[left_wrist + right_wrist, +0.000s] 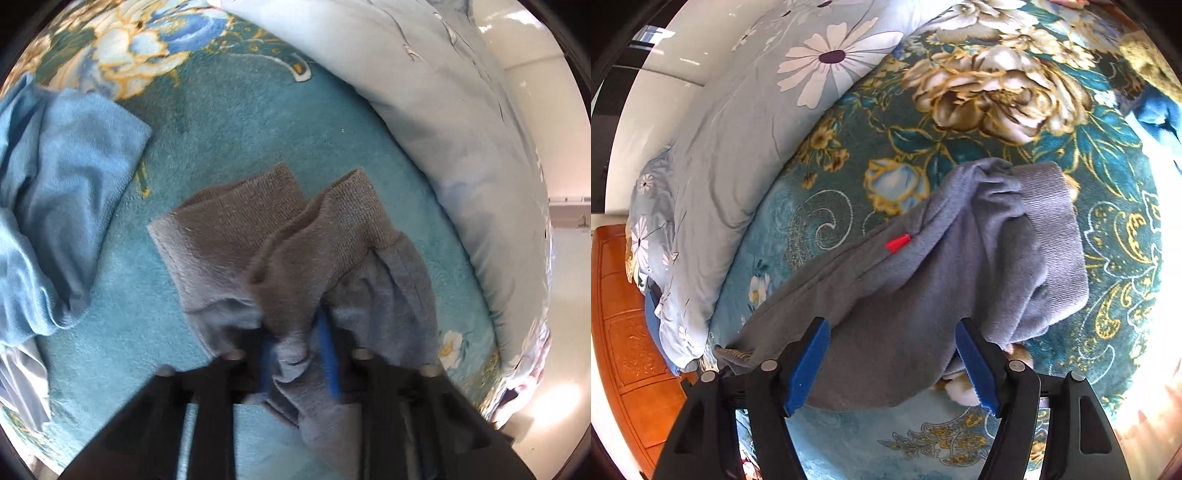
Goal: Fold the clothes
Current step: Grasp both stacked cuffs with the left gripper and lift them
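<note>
Left gripper: jaws closed tight on a bunched fold of the grey sweatpants, fabric squeezed between the blue pads.
Right gripper: jaws spread wide, gripping nothing; the grey fabric lies between and beyond the blue pads, and contact cannot be told.
Grey sweatpants: on the bed, lying on the teal floral blanket. In the left wrist view the two ribbed cuffs sit side by side, pointing away from the camera. In the right wrist view the garment lies crumpled with one ribbed band at its right edge and a small red tag on the upper fold.
Light blue cloth: crumpled on the blanket, left of the sweatpants, apart from them.
Daisy-print quilt: bunched along the blanket's edge.
Wooden furniture panel: beside the bed, in the right wrist view's lower left.
</note>
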Demonstrator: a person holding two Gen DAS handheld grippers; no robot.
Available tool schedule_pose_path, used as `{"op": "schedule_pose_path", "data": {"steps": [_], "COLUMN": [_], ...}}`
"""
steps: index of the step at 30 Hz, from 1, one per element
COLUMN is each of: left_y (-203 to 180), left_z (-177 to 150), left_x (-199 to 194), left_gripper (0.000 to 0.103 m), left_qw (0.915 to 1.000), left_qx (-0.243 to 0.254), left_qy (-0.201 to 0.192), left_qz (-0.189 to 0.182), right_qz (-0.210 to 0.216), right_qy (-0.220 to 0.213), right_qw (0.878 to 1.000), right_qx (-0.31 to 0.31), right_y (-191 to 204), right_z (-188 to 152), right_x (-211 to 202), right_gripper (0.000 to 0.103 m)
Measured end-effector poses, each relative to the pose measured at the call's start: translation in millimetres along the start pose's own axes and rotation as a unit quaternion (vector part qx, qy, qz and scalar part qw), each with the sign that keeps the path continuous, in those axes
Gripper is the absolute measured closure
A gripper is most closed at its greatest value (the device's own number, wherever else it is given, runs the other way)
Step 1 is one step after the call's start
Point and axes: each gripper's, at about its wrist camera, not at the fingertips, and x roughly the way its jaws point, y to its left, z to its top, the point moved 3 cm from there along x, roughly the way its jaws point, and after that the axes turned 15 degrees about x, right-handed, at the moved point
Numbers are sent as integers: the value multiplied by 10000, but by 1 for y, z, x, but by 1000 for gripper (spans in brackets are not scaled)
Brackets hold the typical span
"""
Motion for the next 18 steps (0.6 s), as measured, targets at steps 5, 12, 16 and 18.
{"op": "schedule_pose_path", "data": {"steps": [5, 12, 16, 18], "left_y": [5, 31, 45, 52], "left_z": [6, 2, 0, -1], "left_x": [-41, -31, -25, -23], "left_gripper": [95, 95, 95, 94], "left_qw": [9970, 9987, 9993, 9994], "left_qx": [-150, -180, -197, -207], "left_qy": [-746, -470, -312, -249], "left_qz": [-105, 31, 108, 129], "right_qz": [-59, -117, -121, -142], "right_qy": [101, 265, 313, 321], "right_qw": [9999, 9993, 9990, 9987], "right_qx": [-55, -223, -304, -372], "right_y": [4, 13, 18, 21], "right_z": [-4, -13, -16, -17], "right_x": [5, 18, 20, 20], "right_gripper": [29, 29, 29, 29]}}
